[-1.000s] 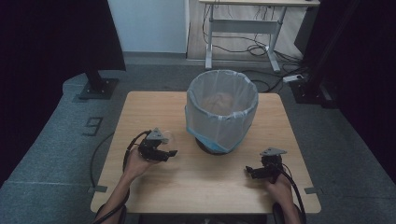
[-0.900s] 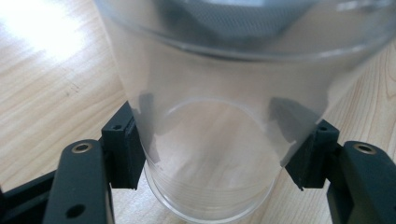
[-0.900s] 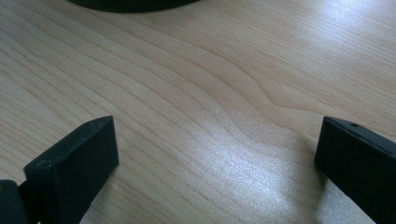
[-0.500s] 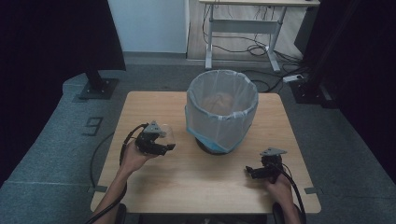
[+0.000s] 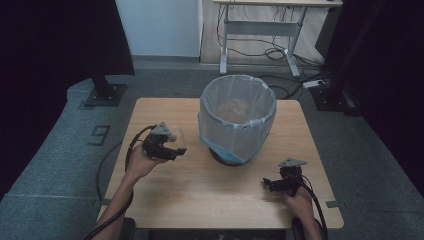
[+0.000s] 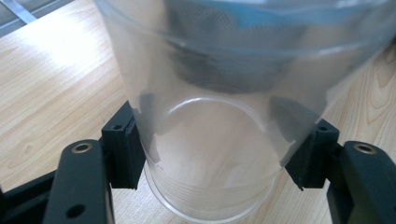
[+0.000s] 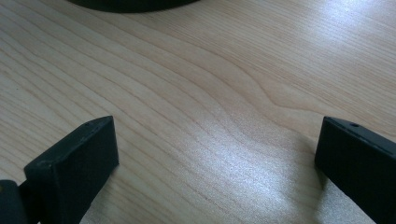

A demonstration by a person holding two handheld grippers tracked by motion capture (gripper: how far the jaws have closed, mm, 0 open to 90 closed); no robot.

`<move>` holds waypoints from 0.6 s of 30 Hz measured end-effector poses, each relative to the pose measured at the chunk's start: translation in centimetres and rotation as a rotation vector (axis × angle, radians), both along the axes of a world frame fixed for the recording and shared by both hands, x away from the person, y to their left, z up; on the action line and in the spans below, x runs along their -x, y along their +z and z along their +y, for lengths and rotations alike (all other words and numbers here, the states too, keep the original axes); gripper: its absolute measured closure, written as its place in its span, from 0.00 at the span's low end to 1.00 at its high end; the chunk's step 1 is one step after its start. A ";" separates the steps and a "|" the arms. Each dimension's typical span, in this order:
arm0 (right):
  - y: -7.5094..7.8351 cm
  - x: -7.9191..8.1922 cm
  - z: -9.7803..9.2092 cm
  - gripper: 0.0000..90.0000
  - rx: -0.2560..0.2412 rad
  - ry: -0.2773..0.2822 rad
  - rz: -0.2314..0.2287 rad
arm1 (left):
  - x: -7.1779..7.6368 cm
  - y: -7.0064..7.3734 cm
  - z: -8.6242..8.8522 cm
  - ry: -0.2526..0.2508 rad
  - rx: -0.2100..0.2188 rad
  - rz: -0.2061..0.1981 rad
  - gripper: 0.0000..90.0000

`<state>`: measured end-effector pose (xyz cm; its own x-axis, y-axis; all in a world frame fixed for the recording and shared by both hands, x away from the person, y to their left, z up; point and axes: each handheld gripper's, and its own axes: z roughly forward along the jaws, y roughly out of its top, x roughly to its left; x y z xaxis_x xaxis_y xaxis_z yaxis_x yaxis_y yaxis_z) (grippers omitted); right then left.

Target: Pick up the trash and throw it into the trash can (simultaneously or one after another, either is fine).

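A clear plastic cup point(image 6: 210, 163) sits between the jaws of my left gripper point(image 6: 215, 156), which is shut on its sides. In the high view the left gripper point(image 5: 169, 148) holds the cup point(image 5: 175, 136) over the left part of the wooden table point(image 5: 200, 190), just left of a bin point(image 5: 238, 117) lined with a white bag. Through the cup, the bin's dark base and blue band point(image 6: 261, 60) show close ahead. My right gripper point(image 5: 270, 184) rests low near the table's front right, open, with bare wood between its jaws point(image 7: 215, 154).
The bin stands at the table's middle back, and its dark base point(image 7: 130, 3) lies just beyond the right gripper. A black stand point(image 5: 102, 92) and a desk frame with cables point(image 5: 260, 30) stand on the floor behind the table.
My left gripper has risen and moved slightly away from the person with the cup in it. The right gripper has stayed put.
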<state>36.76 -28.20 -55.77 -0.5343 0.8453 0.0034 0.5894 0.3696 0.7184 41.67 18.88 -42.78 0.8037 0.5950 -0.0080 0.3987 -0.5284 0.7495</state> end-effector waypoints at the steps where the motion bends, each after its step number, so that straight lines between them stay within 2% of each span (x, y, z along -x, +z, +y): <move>1: 0.0 0.0 0.0 0.00 0.000 0.000 0.000 | 0.0 0.2 0.0 -0.001 0.001 0.001 0.36; 18: 0.0 0.0 0.0 0.00 0.001 0.002 0.001 | -0.4 4.3 0.4 0.000 0.018 -0.010 0.36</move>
